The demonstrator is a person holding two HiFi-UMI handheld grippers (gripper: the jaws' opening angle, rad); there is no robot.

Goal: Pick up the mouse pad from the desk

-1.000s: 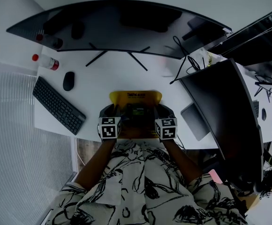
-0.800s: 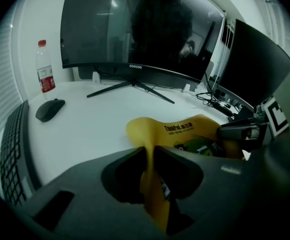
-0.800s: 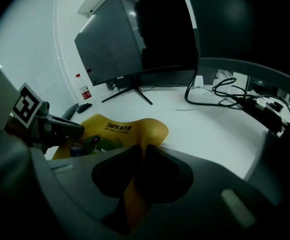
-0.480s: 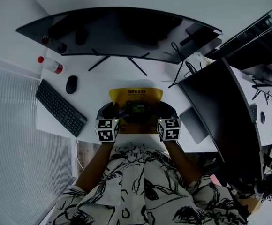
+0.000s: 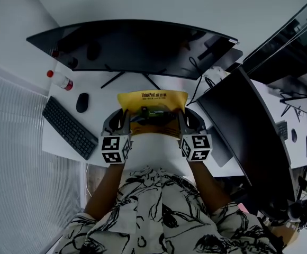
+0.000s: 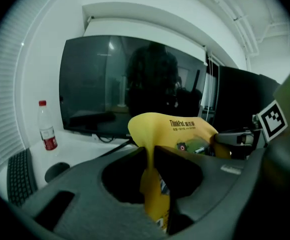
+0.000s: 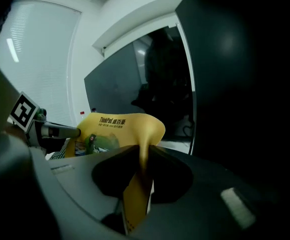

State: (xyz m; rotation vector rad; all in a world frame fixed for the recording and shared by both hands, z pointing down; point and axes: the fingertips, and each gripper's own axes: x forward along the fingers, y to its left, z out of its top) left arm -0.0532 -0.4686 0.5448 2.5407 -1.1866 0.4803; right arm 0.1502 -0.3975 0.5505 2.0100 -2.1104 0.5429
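Observation:
The yellow mouse pad (image 5: 152, 102) with printed lettering hangs in the air above the white desk (image 5: 98, 97), sagging in the middle between both grippers. My left gripper (image 5: 126, 115) is shut on the pad's left edge, and the left gripper view shows the mouse pad (image 6: 177, 129) pinched between the jaws of the left gripper (image 6: 151, 151). My right gripper (image 5: 180, 116) is shut on the right edge; in the right gripper view the mouse pad (image 7: 116, 129) folds into the jaws of the right gripper (image 7: 144, 154).
A wide curved monitor (image 5: 132, 44) stands at the back of the desk. A black keyboard (image 5: 68, 127), a black mouse (image 5: 82, 102) and a red-capped bottle (image 5: 60, 79) lie at the left. A second dark monitor (image 5: 249, 136) stands at the right, with cables (image 5: 209, 78) behind.
Both grippers have risen together with the mouse pad, lifting it off the desk. The pad now hangs higher and nearer the monitor in the head view.

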